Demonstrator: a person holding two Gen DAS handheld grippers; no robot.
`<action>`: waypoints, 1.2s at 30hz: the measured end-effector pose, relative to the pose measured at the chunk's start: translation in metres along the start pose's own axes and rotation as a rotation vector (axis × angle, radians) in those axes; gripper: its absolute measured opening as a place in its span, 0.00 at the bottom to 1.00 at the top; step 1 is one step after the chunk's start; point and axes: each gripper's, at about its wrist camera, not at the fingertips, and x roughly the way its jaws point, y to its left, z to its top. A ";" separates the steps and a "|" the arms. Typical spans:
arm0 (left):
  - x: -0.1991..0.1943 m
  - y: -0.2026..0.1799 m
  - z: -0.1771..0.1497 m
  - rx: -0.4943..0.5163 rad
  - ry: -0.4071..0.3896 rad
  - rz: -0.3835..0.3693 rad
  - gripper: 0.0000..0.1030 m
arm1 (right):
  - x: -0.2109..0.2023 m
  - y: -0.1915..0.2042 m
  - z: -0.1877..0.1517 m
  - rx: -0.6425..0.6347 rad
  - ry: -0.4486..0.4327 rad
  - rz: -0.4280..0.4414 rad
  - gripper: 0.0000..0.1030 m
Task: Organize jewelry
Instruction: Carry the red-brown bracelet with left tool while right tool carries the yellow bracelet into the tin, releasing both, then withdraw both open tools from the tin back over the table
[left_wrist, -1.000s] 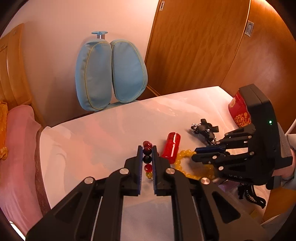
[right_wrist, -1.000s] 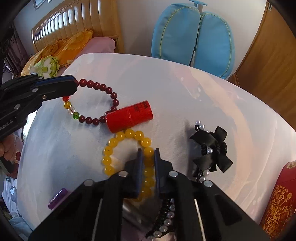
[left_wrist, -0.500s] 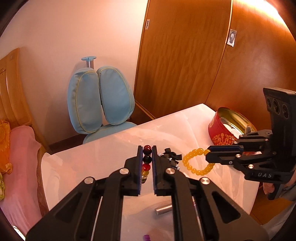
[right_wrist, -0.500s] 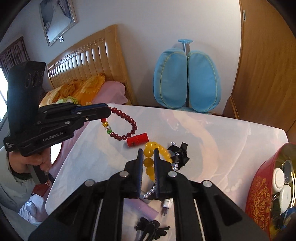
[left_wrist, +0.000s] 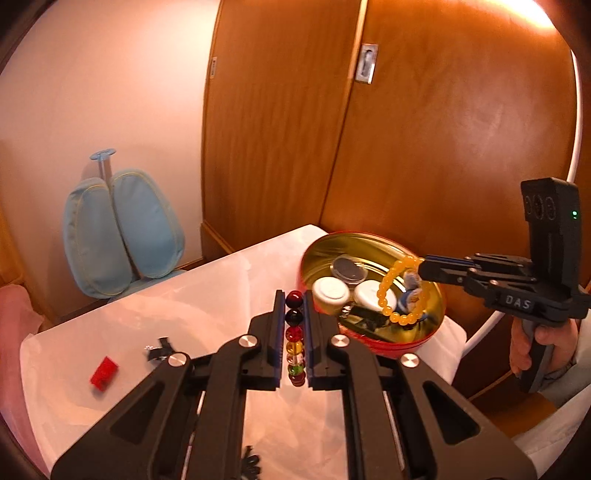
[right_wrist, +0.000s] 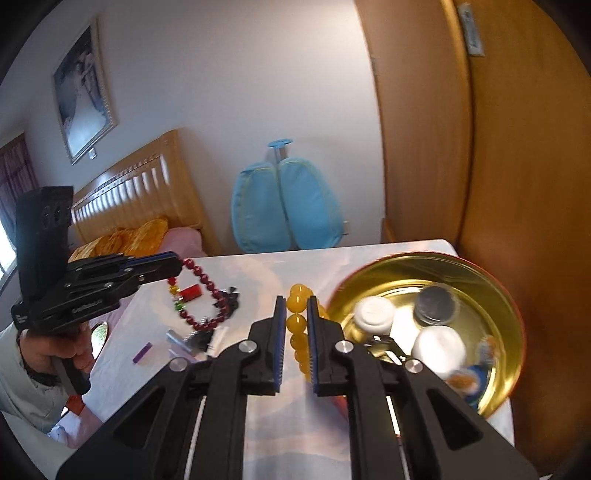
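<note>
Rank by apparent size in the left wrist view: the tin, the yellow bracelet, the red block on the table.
1. tin
2. yellow bracelet, hanging from the right gripper over the tin
3. red block

All lie at different depths, so true sizes stay unsure.

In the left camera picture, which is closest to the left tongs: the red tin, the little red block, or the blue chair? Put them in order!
1. Red tin: just right of the left tongs.
2. Little red block: on the table, off left.
3. Blue chair: beyond the table, by the wall.

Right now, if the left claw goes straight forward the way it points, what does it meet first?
Probably the red tin, near its left rim; the left claw, shut on the dark bead bracelet, points about there. Depth is unclear.
</note>
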 end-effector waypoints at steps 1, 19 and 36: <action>0.007 -0.011 0.003 0.010 0.008 -0.019 0.09 | 0.000 -0.016 -0.002 0.028 0.010 -0.026 0.12; 0.180 -0.081 0.007 0.202 0.276 -0.231 0.09 | 0.061 -0.086 -0.038 0.137 0.180 -0.215 0.53; 0.121 -0.104 -0.001 0.186 0.205 -0.042 0.77 | -0.032 -0.068 -0.041 0.037 0.008 -0.250 0.95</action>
